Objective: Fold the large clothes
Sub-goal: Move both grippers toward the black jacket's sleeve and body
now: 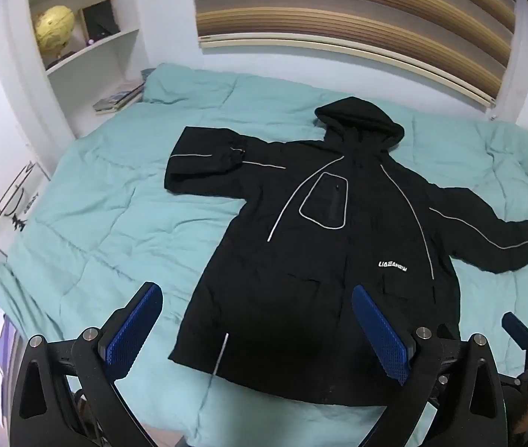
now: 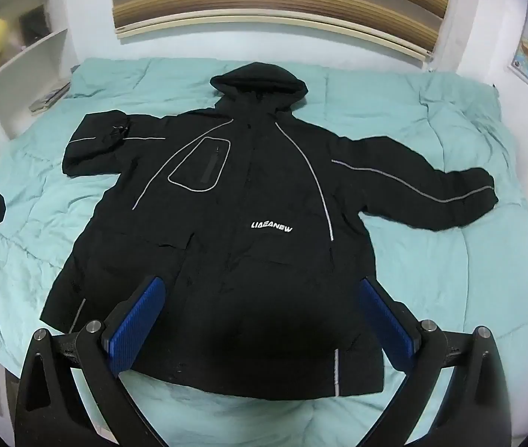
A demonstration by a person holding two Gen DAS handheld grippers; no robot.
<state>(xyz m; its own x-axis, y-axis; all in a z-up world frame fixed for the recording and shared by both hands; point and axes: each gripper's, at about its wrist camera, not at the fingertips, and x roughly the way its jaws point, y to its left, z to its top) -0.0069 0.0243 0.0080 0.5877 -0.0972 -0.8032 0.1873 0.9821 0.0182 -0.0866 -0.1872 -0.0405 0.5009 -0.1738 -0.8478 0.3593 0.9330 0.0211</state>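
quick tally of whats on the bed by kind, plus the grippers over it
black hooded jacket: 1, spread flat with the front up
teal quilt: 1, under the jacket
grippers: 2, left gripper and right gripper, both with jaws wide open and empty
total: 4

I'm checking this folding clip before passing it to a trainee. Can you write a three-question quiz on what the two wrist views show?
1. True or false: the black hooded jacket lies spread front up on the teal quilt.
2. Multiple choice: which sleeve is doubled back on itself? A) the one on the picture's left B) the one on the picture's right C) neither
3. Short answer: is the left gripper or the right gripper holding any fabric?

Key:
1. True.
2. A: its cuff lies folded over the sleeve, while the other stretches out straight.
3. Neither; both hang open above the jacket's hem.
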